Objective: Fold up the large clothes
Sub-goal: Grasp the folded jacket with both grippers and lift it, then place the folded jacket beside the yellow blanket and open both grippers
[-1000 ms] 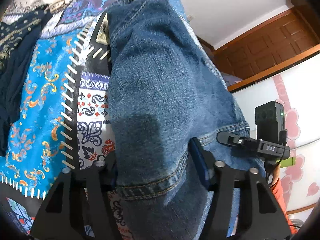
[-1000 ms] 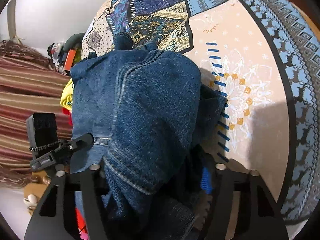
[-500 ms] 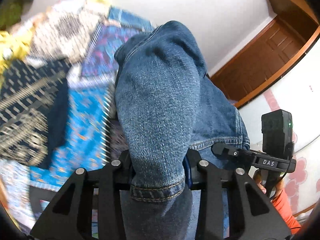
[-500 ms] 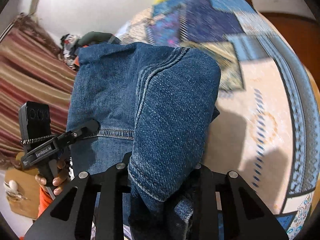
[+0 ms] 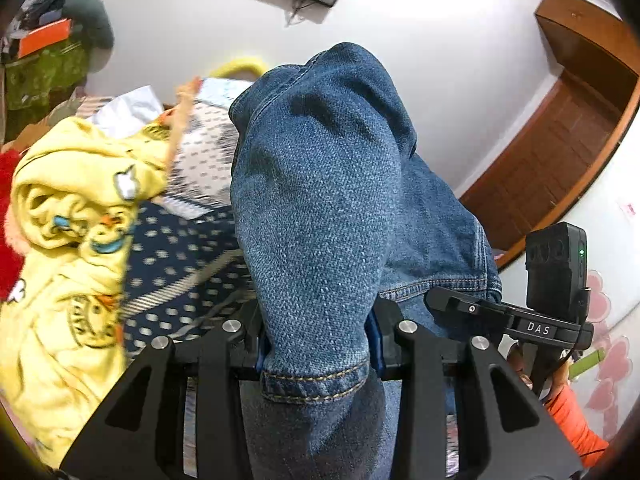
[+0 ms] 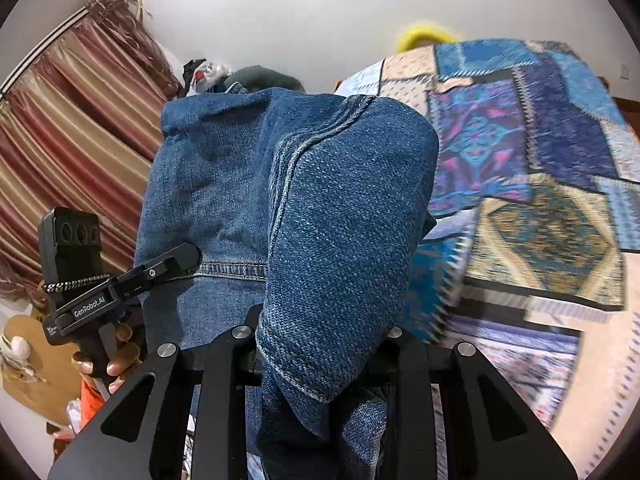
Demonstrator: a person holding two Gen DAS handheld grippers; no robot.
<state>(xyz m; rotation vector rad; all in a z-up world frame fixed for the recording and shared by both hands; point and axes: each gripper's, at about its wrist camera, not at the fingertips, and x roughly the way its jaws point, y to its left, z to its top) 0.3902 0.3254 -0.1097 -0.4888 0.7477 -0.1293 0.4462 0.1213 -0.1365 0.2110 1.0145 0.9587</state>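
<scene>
A white wall fills the top of both wrist views, with a dark wooden door (image 5: 560, 152) at the right of the left view and striped curtains (image 6: 68, 132) at the left of the right one; below lies a bed under a patchwork bedspread (image 6: 532, 152).

At the far left of my left view sits a crumpled yellow garment (image 5: 68, 240) on a navy dotted cloth (image 5: 180, 256). My left gripper (image 5: 316, 344) is clamped on a hemmed end of the denim jeans (image 5: 320, 208), its pads squeezing the fabric from both sides. Further right, my right gripper (image 6: 320, 352) is clamped the same way on a thicker, seamed bunch of the denim.

Compared with 1 second ago, both sets of jaws have closed further onto the cloth, and both views have swung from looking down on the bedspread to looking at the wall. I read that as the jeans coming up off the bed in my 2 grips, so the grasp step looks done and the lift or carry-over for a fold is under way.

The jeans hang between the 2 grippers, draped up and over each one, above the bed. Their long axis I cannot tell for sure; the held ends point back toward me and the bulk runs away toward the wall.
</scene>
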